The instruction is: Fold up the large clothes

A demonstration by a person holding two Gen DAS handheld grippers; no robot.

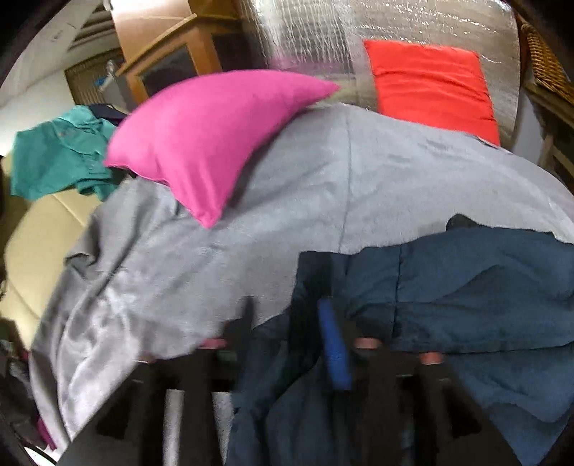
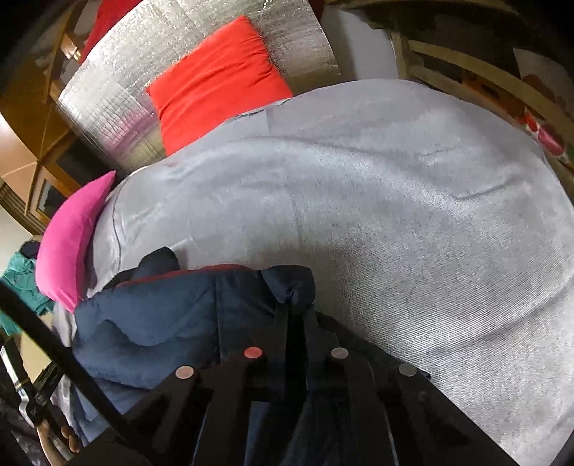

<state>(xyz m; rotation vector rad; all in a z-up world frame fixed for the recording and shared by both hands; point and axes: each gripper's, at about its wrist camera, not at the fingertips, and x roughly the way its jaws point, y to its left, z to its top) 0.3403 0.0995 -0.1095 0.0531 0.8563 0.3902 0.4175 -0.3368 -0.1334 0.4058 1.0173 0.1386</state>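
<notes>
Grey bedding [image 2: 376,215] covers the whole work surface, and on it lies the navy padded jacket [image 2: 172,315]. Right gripper [image 2: 296,315]: fingers drawn together, pinching a fold of the jacket at its 12 o'clock. Left gripper [image 1: 287,312]: fingers stand apart over the jacket's edge – whether they grip cloth, I cannot tell. Outward, a pink cushion [image 1: 208,143] sits at 11 o'clock in the left view, a red cushion [image 1: 434,82] at 1 o'clock against silver foil matting [image 1: 412,25] – teal cloth [image 1: 61,154] at 10.
</notes>
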